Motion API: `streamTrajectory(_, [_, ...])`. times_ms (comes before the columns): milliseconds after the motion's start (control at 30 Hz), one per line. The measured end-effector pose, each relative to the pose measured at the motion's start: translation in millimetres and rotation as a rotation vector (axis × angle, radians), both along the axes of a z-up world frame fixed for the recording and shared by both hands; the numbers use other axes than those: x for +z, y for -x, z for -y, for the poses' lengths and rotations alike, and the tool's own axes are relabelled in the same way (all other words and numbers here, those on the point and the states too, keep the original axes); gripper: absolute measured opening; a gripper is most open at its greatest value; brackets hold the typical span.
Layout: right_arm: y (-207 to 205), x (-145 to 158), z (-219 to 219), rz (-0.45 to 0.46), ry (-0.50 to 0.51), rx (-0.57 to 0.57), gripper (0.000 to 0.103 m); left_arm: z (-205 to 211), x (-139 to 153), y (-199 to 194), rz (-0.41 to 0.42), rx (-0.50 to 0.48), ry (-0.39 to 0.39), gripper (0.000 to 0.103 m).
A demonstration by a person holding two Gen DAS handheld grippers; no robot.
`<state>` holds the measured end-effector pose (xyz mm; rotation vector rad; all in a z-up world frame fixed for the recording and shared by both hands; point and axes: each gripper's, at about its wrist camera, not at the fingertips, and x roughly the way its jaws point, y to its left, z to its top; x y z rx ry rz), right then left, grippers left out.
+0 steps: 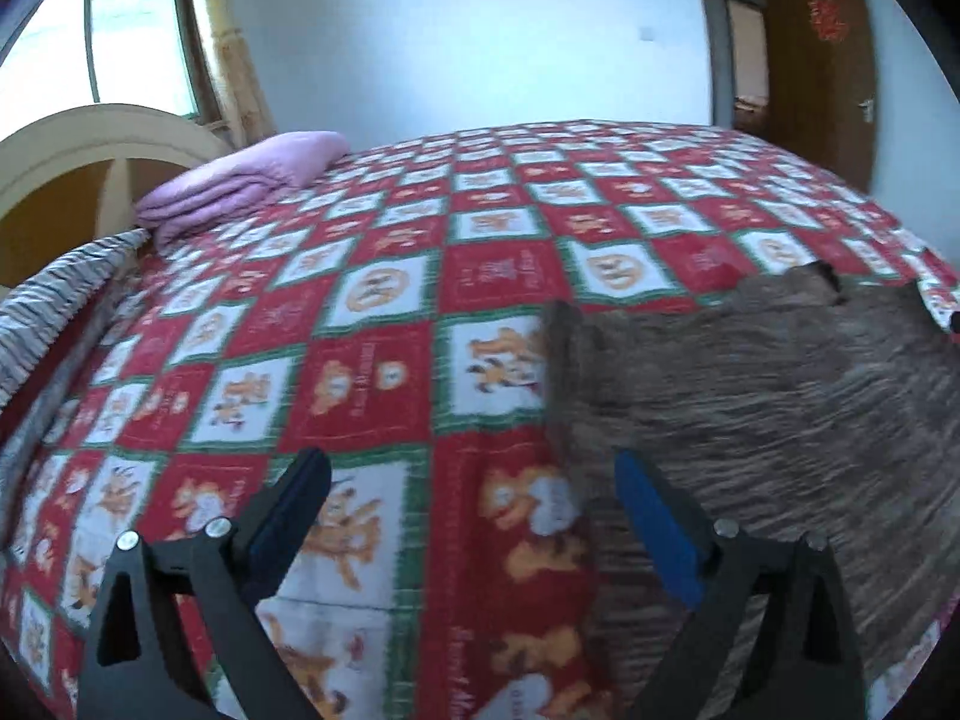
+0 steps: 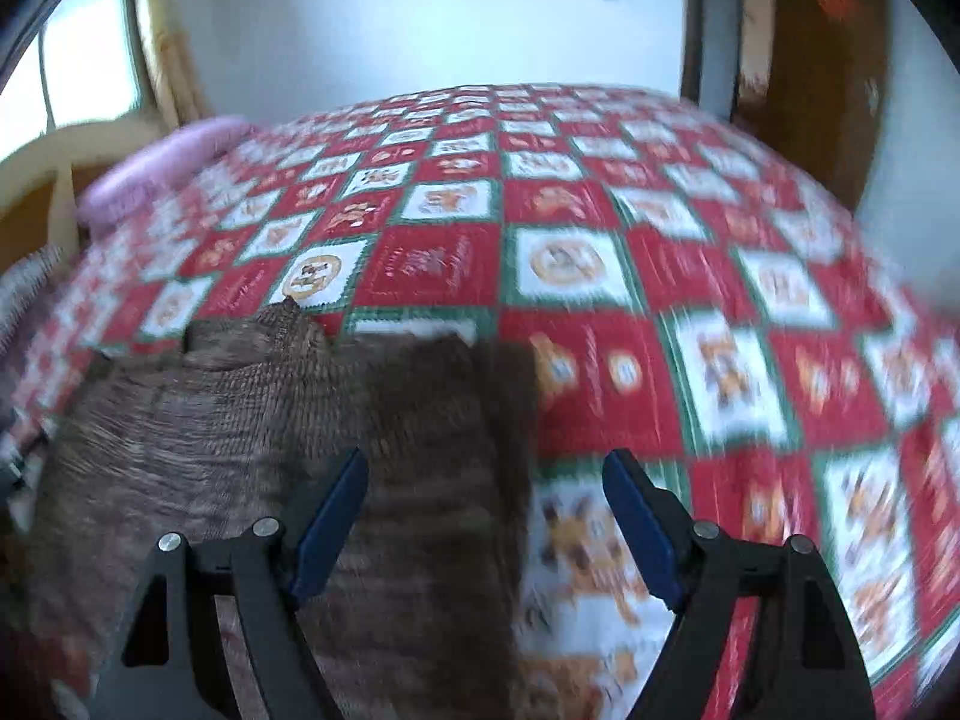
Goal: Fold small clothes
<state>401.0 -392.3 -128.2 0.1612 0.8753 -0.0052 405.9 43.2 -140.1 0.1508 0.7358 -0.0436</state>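
A brown ribbed knit garment (image 1: 750,396) (image 2: 288,438) is laid flat on the bed. One narrow edge strip is folded over along its side. A small notch is seen at its far edge.

A: Where does the garment (image 1: 762,396) lie?
B: On the bedspread (image 1: 420,276), right of the left gripper (image 1: 474,480), left of the right gripper (image 2: 486,480).
A: And the folded blanket (image 1: 240,186)?
B: Far left corner, before the headboard (image 1: 90,138). The door (image 1: 822,66) stands behind the bed, far right.
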Motion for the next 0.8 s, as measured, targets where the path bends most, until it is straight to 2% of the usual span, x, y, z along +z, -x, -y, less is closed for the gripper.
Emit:
streamTrajectory(100, [1,-3,15,-0.013,-0.045,-0.025,0.08,10,7,-10,0.011,-0.041,0.023,0.085])
streamTrajectory(167, [-1,0,16,0.0,-0.052,-0.017,0.07,18,7,-18,-0.009,-0.08,0.044,0.084])
streamTrajectory(267, [-7,-1,12,-0.002,-0.056,0.014,0.064,30,-5,-33,-0.068,-0.106,0.014,0.071])
streamTrajectory(333, [-10,-4,7,-0.007,-0.061,0.038,0.063,34,-17,-41,-0.112,-0.109,0.009,0.045])
streamTrajectory(367, [-14,-6,2,-0.009,-0.062,0.056,0.063,35,-21,-42,-0.136,-0.116,0.022,0.039])
streamTrajectory(433, [-19,-9,-7,-0.016,-0.057,0.088,0.06,35,-20,-39,-0.119,-0.131,0.045,0.015])
streamTrajectory(500, [-25,-13,-18,-0.026,-0.011,0.114,0.045,37,-18,-35,-0.097,-0.14,0.035,0.01])
streamTrajectory(567, [-30,-18,-28,-0.047,0.038,0.13,0.015,40,-15,-31,-0.077,-0.156,0.023,0.008])
streamTrajectory(600, [-30,-18,-30,-0.046,0.053,0.134,0.008,40,-13,-28,-0.061,-0.157,0.016,0.008])
streamTrajectory(667, [-25,-13,-35,-0.011,0.105,0.138,0.003,39,-7,-25,-0.017,-0.153,0.009,0.008])
streamTrajectory(800, [-15,8,-36,0.074,0.158,0.119,0.002,37,8,-24,0.042,-0.148,0.024,0.008])
